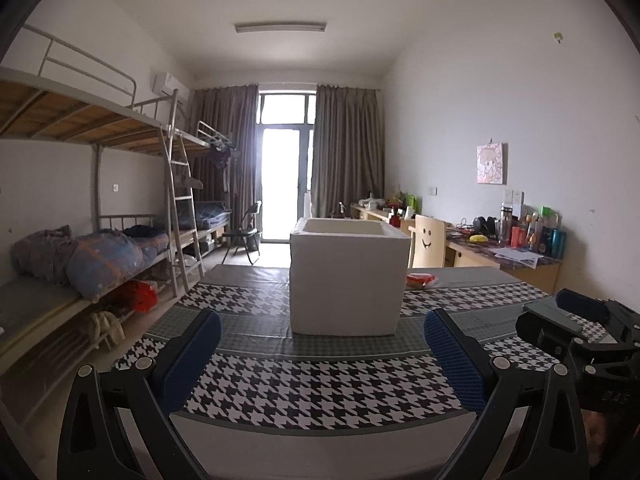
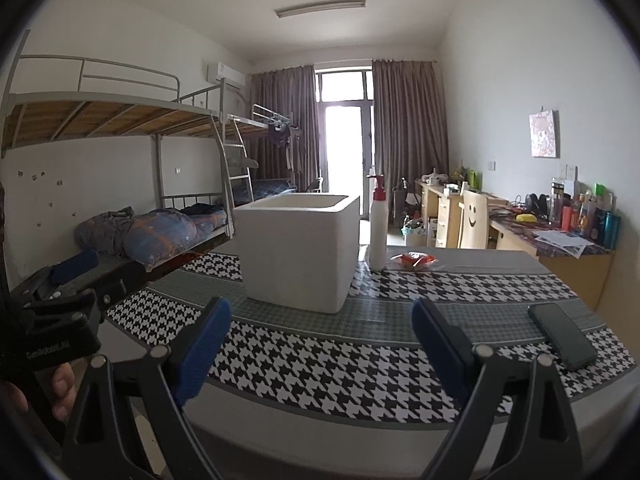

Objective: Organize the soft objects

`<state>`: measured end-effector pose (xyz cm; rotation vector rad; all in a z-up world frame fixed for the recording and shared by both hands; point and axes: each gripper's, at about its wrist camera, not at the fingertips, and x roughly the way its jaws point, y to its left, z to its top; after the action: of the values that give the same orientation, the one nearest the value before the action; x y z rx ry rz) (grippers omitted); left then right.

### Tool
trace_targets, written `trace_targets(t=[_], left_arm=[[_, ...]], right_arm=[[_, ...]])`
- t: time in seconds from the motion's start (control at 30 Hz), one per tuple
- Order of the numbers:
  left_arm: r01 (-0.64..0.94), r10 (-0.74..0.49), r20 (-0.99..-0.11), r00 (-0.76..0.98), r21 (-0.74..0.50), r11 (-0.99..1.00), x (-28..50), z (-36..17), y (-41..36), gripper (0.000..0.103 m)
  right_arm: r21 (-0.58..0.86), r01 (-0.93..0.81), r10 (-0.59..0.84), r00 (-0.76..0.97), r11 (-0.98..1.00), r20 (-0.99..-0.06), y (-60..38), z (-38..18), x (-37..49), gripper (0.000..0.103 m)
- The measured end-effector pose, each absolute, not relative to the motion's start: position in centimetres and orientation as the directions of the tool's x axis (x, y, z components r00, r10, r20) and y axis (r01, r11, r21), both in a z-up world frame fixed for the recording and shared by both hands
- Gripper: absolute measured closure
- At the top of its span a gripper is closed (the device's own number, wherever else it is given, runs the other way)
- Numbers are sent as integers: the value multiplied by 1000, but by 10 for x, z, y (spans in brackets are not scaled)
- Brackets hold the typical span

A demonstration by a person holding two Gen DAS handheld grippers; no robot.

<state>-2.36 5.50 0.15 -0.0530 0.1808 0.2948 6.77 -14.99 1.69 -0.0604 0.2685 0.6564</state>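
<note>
- Left wrist view: the left gripper (image 1: 322, 344) stands wide apart and empty above the table's (image 1: 320, 392) near edge; the right gripper (image 2: 322, 336) is equally wide and empty.
- A white foam box (image 2: 298, 250) sits mid-table, its inside hidden.
- A red soft packet (image 2: 414, 261) lies by the far edge, just beside a pump bottle (image 2: 378, 232).
- This fits either sorting under way or nearly finished; a grasp of the packet would need a gentle squeeze.
- A phone (image 2: 562, 336) lies at the right edge.

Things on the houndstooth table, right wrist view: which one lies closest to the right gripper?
The flat black phone, lying by the table's right edge beside the open right gripper. The white foam box, white pump bottle and red packet sit farther back.
</note>
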Motion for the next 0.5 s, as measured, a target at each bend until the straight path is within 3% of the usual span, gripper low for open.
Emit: trace_targets(t=[0.5], left_arm=[[-275, 272, -177, 946, 8, 961, -30, -2, 43, 1]], right_arm=[[36, -599, 588, 769, 800, -250, -156, 12, 59, 9]])
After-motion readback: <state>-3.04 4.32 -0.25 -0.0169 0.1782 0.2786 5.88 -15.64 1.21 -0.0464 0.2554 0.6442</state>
